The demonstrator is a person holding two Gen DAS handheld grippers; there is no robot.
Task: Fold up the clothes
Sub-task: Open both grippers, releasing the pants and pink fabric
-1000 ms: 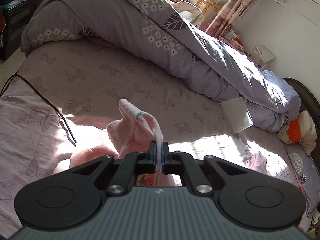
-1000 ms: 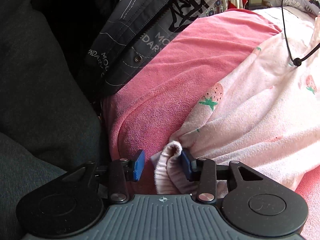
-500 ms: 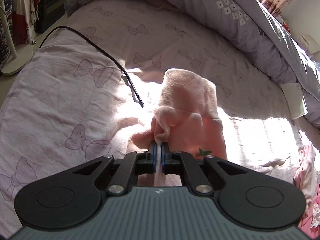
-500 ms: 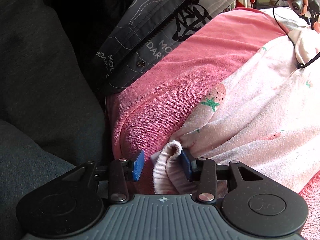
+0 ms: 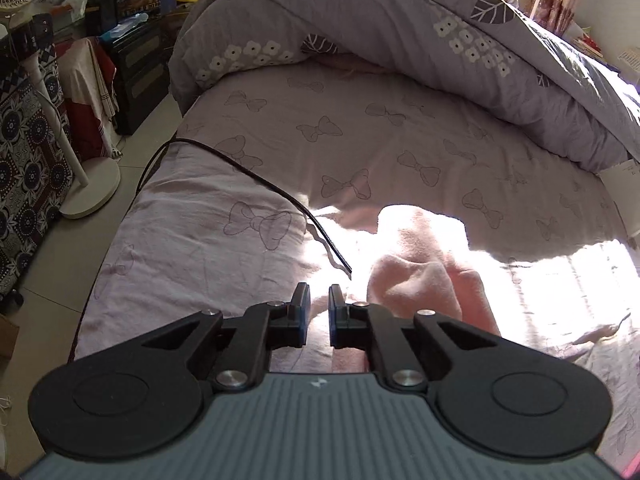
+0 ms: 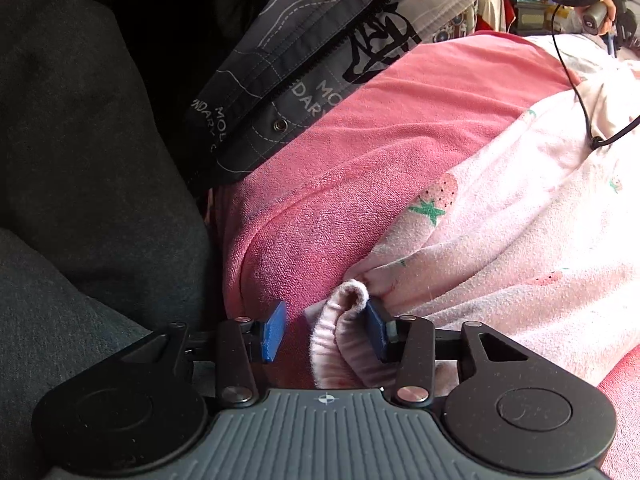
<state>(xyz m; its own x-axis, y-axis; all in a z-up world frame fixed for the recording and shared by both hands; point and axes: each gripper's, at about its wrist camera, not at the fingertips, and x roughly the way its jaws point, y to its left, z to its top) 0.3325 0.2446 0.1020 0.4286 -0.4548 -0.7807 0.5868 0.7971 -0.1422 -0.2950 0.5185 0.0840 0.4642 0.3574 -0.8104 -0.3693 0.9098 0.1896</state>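
The left gripper [image 5: 319,304] has just let go of the pink garment [image 5: 424,280], fingers slightly parted over its fold on the bed [image 5: 280,152], while the right gripper [image 6: 326,330] stays wide around the cuff [image 6: 352,300], so that fold seems laid.

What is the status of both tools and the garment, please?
Left tool open, empty, beside folded pink garment. Right tool open around ribbed cuff. Black cable lies near garment.
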